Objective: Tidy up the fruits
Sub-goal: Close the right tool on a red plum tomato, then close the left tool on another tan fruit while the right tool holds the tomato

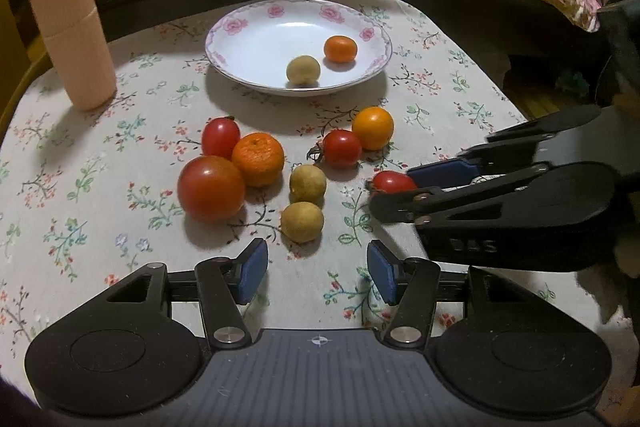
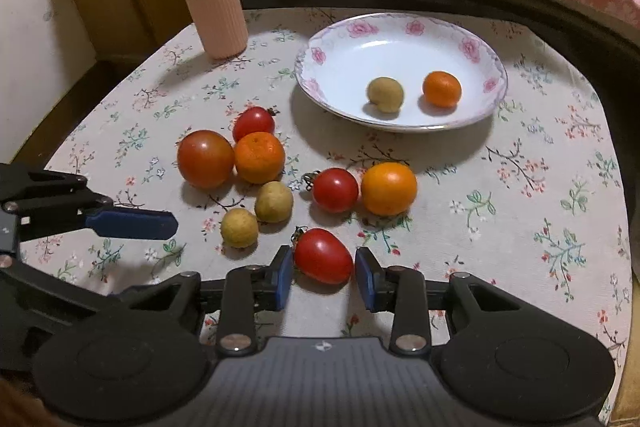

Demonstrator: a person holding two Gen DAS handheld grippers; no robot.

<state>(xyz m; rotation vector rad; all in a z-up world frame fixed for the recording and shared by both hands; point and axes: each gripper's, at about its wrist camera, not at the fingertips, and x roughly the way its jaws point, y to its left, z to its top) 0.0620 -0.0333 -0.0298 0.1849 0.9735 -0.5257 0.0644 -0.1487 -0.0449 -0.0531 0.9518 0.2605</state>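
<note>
Left wrist view, our left gripper [image 1: 317,273]: fingers stand apart and empty, just short of the nearer round tan longan [image 1: 302,221] on the flowered tablecloth [image 1: 80,187].
Left wrist view, dish: the white rose-rimmed china plate [image 1: 240,39] holds one tan fruit [image 1: 303,69] and one small orange citrus [image 1: 340,49].
Right wrist view, our right gripper [image 2: 322,277]: blue pads [image 2: 285,279] flank the oval red cherry tomato [image 2: 323,256]; we cannot tell whether they press it.
Right wrist view, advice: we should squeeze gently, keep it centred, then lift towards the plate [image 2: 476,47].
</note>
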